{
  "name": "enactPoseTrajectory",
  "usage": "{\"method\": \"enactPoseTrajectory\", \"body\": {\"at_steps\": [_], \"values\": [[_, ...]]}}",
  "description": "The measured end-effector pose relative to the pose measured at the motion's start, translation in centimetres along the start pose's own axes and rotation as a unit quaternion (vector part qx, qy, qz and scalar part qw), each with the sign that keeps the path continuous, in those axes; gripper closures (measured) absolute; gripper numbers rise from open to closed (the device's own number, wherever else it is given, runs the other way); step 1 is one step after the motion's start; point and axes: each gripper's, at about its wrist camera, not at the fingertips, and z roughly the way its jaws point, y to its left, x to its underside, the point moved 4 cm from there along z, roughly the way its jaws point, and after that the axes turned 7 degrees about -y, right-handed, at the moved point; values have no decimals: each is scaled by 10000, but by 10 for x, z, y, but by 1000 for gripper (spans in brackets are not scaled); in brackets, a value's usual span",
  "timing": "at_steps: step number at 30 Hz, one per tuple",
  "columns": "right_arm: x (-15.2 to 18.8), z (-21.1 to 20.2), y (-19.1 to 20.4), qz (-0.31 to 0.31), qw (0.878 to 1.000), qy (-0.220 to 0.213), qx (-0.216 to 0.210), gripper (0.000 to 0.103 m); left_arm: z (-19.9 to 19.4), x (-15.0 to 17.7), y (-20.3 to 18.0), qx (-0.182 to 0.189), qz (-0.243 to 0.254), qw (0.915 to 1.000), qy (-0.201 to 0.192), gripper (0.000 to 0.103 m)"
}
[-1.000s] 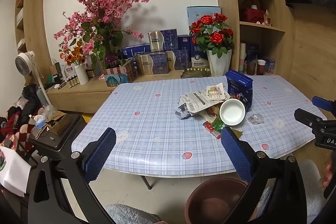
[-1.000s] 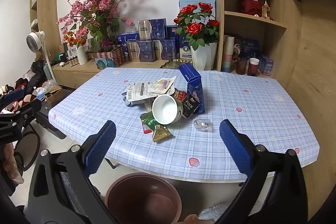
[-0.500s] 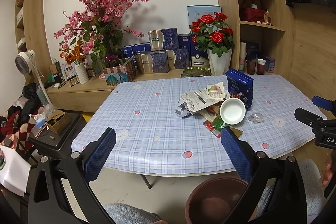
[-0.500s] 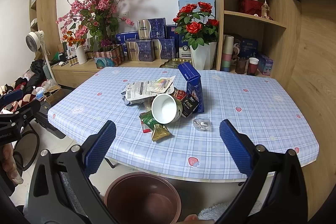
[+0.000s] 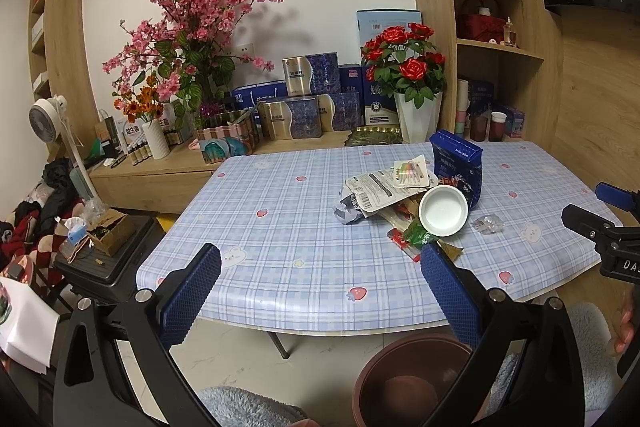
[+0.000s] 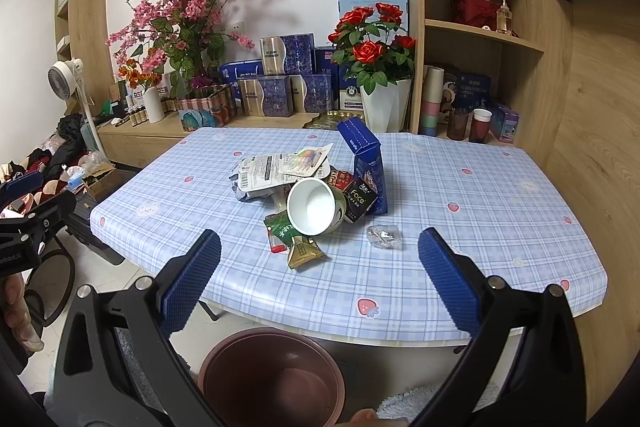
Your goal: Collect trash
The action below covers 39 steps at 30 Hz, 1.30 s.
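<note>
Little shifts since a second ago, both views barely drift | left gripper (image 5: 320,291) and right gripper (image 6: 319,281) both spread wide, empty | trash pile (image 6: 316,189) mid-table (image 6: 460,267), ahead of both | right gripper faces it squarely, left sees it off right | bin (image 6: 272,379) below table edge.

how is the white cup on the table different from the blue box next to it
The white cup lies tipped on its side, its open mouth facing the cameras; the blue box stands upright, leaning a little. The cup is round and white inside with a green outer wall; the box is flat-sided and dark blue with white print. The box rises well above the cup. Both sit in the same trash pile on the table.
</note>
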Motion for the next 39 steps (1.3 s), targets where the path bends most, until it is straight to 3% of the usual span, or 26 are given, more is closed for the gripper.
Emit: {"method": "enactPoseTrajectory", "body": {"at_steps": [38,39], "values": [[-2,1,2,2,10000,20,13,6,0,-1,0,19,-8,10000,17,5],[3,-3,-10,-1,10000,21,15,6,2,4,-1,37,-19,10000,11,5]]}}
